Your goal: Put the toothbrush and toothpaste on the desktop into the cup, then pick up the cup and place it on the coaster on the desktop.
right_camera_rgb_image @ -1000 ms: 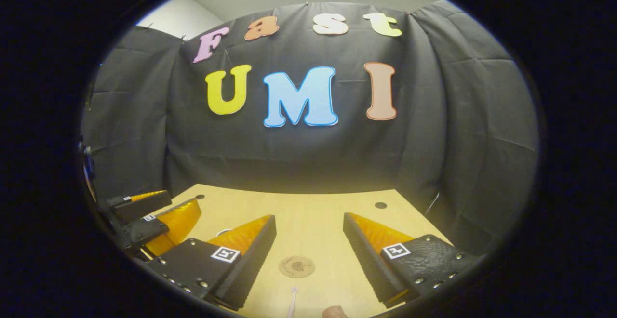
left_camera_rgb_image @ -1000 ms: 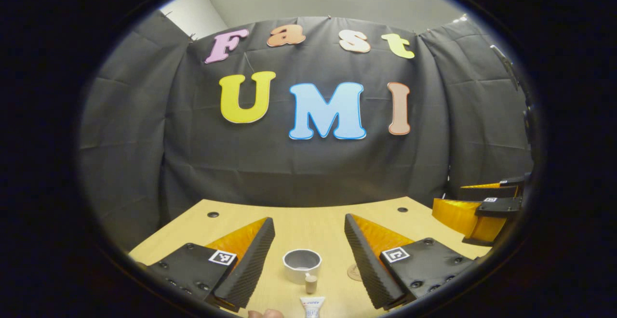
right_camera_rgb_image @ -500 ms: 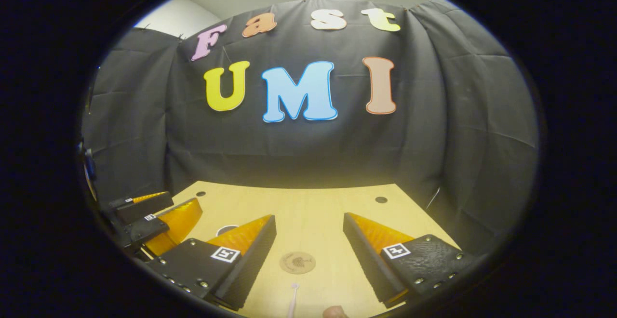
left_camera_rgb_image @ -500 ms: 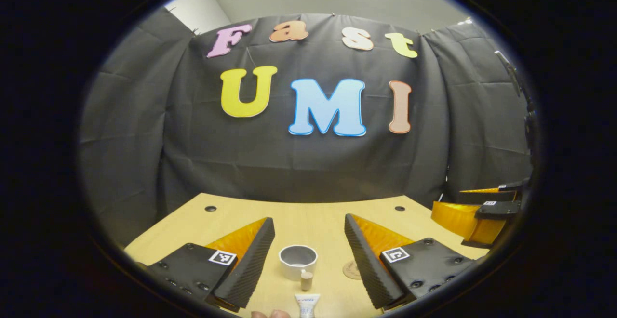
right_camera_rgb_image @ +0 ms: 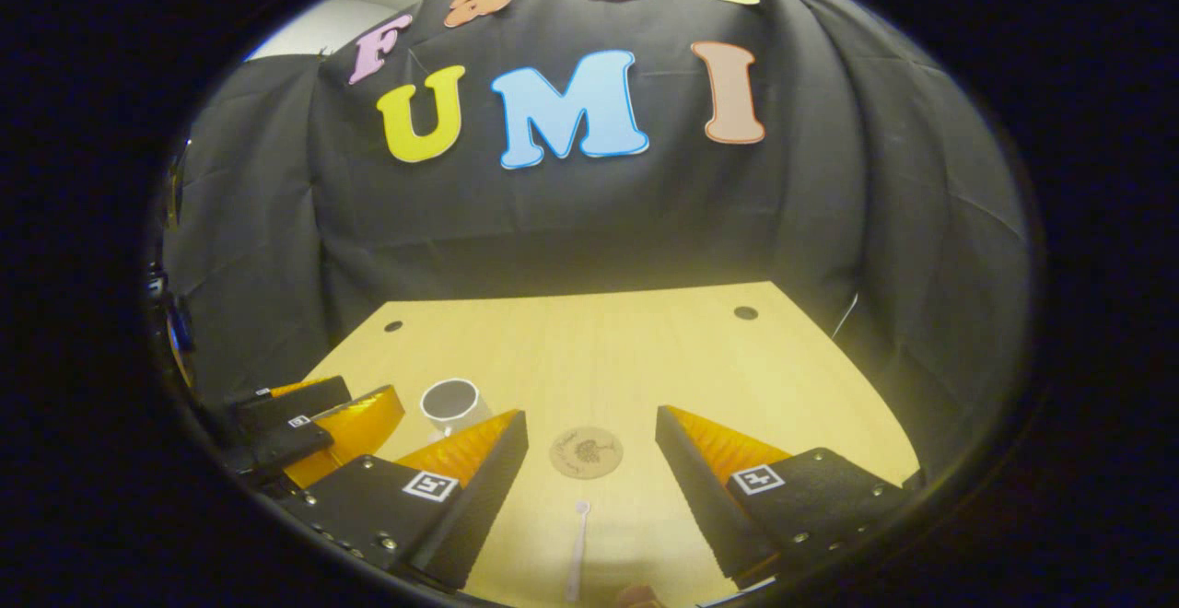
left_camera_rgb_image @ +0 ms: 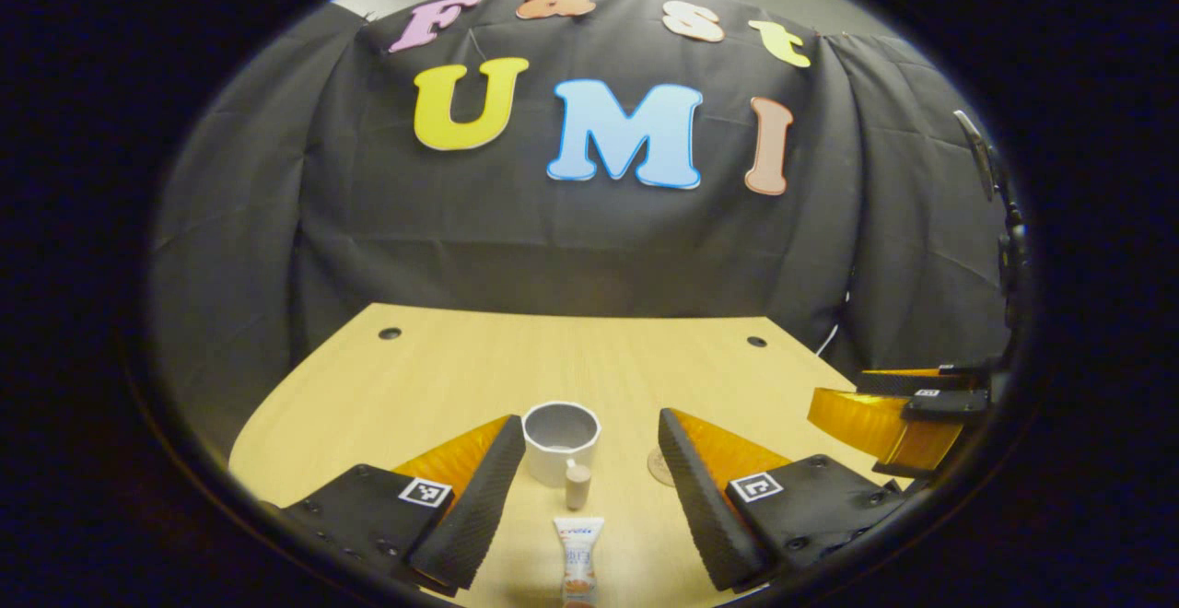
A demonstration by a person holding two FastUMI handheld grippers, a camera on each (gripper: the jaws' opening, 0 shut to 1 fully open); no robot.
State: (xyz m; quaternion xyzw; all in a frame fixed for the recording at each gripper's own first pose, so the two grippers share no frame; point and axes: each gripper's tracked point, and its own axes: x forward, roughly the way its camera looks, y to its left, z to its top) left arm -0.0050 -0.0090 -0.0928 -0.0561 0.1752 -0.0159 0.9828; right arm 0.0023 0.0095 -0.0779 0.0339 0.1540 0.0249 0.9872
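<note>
Both my grippers [left_camera_rgb_image: 582, 488] [right_camera_rgb_image: 589, 488] hang wide open and empty — the toothpaste [left_camera_rgb_image: 578, 560], soft and light I'd guess, lies just before the cup [left_camera_rgb_image: 561, 440], so I'd pinch mid-tube, and the slim toothbrush [right_camera_rgb_image: 577, 548] before the coaster [right_camera_rgb_image: 586, 452] mid-handle.

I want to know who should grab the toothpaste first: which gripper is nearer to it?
Left. The toothpaste lies on the desk between the open fingers of the left gripper, just before the cup. The right gripper sits off to the side, over the toothbrush.
</note>
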